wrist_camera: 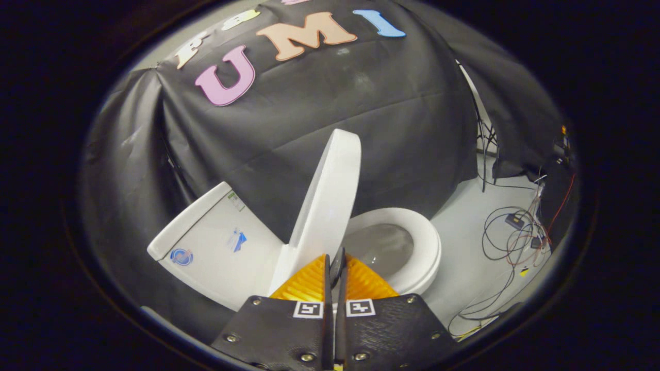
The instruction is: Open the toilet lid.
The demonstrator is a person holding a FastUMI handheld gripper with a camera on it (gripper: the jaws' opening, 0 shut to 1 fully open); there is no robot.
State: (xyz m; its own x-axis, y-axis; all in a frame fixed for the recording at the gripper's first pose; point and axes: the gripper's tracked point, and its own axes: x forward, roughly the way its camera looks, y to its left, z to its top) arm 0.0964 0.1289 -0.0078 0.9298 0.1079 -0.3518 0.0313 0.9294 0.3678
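A white toilet stands against the black cloth wall. Its lid (330,198) is raised, standing nearly upright and seen edge-on, between the tank (216,242) and the bowl. The seat ring (425,242) lies down around the open grey bowl (381,247). My gripper (335,263) is shut, its two fingers pressed together with nothing between them. The fingertips sit just in front of the lid's lower edge, near the hinge; whether they touch it I cannot tell.
The black cloth wall hangs close behind the toilet. To the right of the bowl, loose cables (508,242) and small boxes lie on the pale floor (464,257). A thin stand (482,139) rises by the cloth's right side.
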